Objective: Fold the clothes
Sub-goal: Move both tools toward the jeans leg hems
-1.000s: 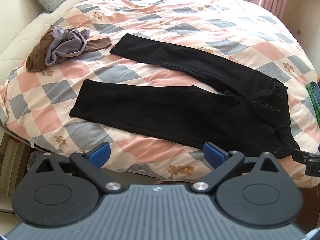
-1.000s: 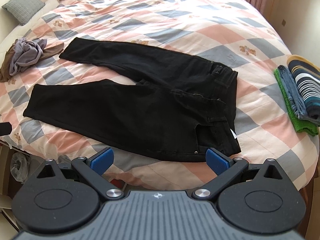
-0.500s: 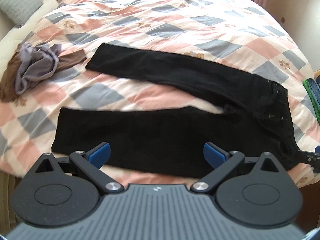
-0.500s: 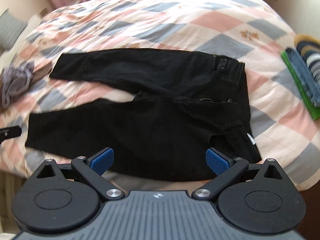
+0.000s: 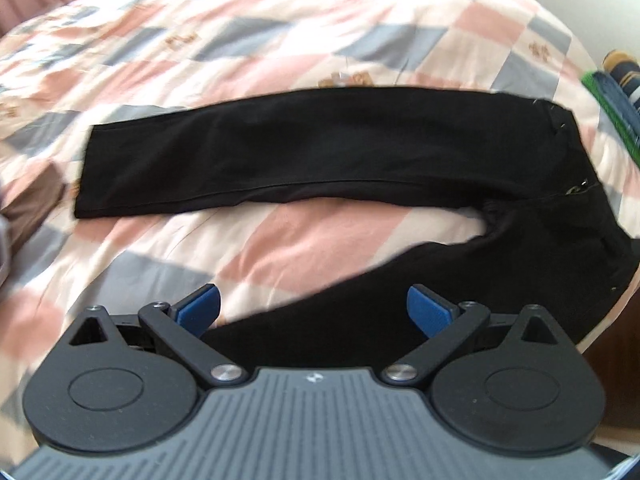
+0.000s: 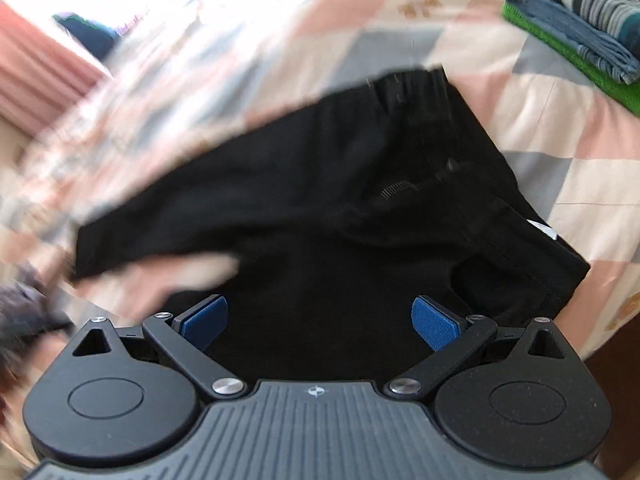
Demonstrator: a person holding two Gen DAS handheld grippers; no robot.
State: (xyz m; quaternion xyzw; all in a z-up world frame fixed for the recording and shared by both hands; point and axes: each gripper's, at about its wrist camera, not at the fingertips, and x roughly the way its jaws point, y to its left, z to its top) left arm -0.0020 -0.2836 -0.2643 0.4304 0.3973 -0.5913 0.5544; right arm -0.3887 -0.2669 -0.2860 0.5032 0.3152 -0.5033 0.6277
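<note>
A pair of black trousers (image 5: 320, 152) lies spread flat on the bed's checked quilt (image 5: 280, 40), unfolded: the two legs run apart from the crotch, the far leg stretched straight toward the left of the left wrist view, the near leg passing under the left gripper (image 5: 314, 310). The waistband, with its button and open zip, lies at the right end. In the right wrist view the same trousers (image 6: 340, 208) show their upper part, a small white tag poking out at the waist edge; nothing on it can be read.

The left gripper hangs just over the near leg with its fingers (image 5: 430, 308) spread wide and nothing between them. The right gripper (image 6: 318, 318) hangs over the seat of the trousers, its fingers (image 6: 434, 320) equally wide apart and also empty. Much of the right view is smeared by motion blur.

At the right edge of the bed sits a stack of folded clothes (image 6: 576, 12): a striped piece on top, a blue one beneath, a green one at the bottom. That stack suggests part of the job is done. A crumpled grey and brown heap (image 6: 24, 316) shows, blurred, at the left edge and is likely still to be folded. The trousers have no fold in them, so they remain to be done.

The only marking on either gripper is a small emblem; there is no legible writing.
</note>
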